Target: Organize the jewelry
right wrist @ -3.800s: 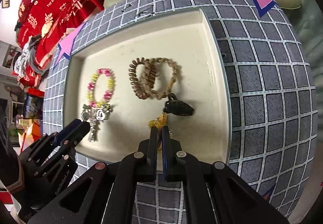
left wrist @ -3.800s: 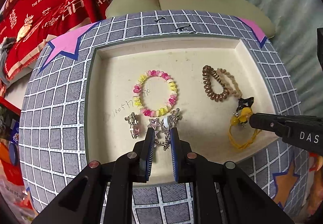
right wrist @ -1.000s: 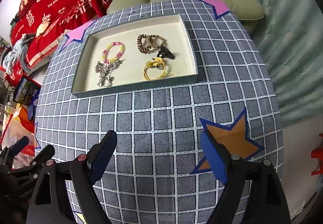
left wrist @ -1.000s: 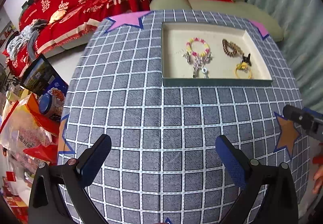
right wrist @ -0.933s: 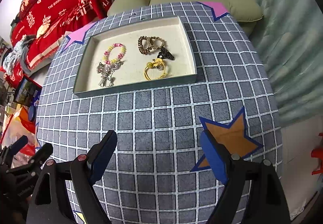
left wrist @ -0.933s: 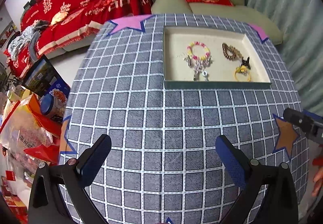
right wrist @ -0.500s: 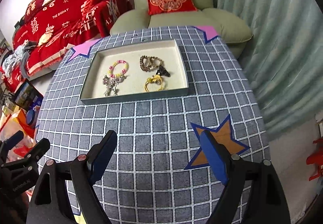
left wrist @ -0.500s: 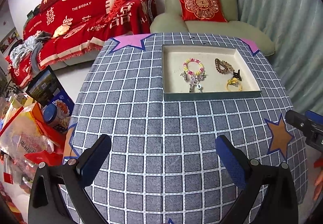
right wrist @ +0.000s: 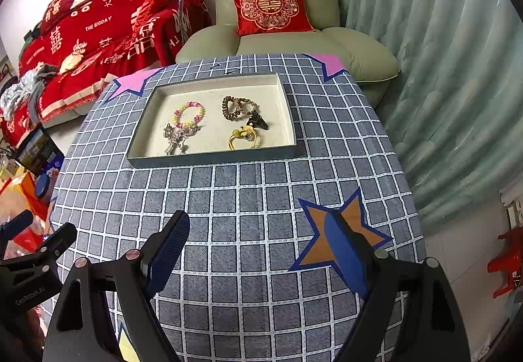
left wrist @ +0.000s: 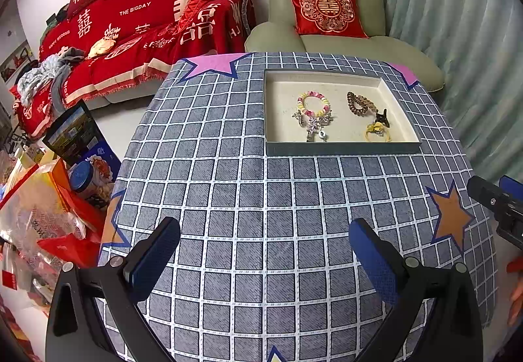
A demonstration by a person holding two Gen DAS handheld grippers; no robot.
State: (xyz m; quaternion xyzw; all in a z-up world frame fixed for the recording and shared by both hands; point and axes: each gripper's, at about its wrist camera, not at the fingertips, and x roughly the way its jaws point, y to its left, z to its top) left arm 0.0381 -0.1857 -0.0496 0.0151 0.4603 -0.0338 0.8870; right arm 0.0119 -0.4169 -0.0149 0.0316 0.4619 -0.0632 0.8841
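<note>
A shallow cream-lined tray (left wrist: pixel 340 148) (right wrist: pixel 209 159) sits at the far side of the checked table. Inside lie a pink-and-yellow bead bracelet (left wrist: pixel 313 103) (right wrist: pixel 189 113), silver charms (left wrist: pixel 312 125) (right wrist: pixel 176 136), brown spiral hair ties (left wrist: pixel 359 104) (right wrist: pixel 237 107), a black hair claw (left wrist: pixel 381 118) (right wrist: pixel 258 122) and a yellow hair tie (left wrist: pixel 377 131) (right wrist: pixel 243 136). My left gripper (left wrist: pixel 264 251) and right gripper (right wrist: pixel 258 247) both stand open and empty over the near part of the table, well back from the tray.
The tablecloth (left wrist: pixel 261 198) carries an orange star (right wrist: pixel 340 231) at the near right and pink stars at the far corners. A green armchair with a red cushion (left wrist: pixel 327 9) stands behind. A red-covered sofa (left wrist: pixel 130 35) and boxes (left wrist: pixel 72 166) lie to the left.
Both grippers drew further back and up from the tray, which now looks smaller and farther. Earlier they were shut down in the tray, the left on the charms, the right on the yellow tie; now both are open.
</note>
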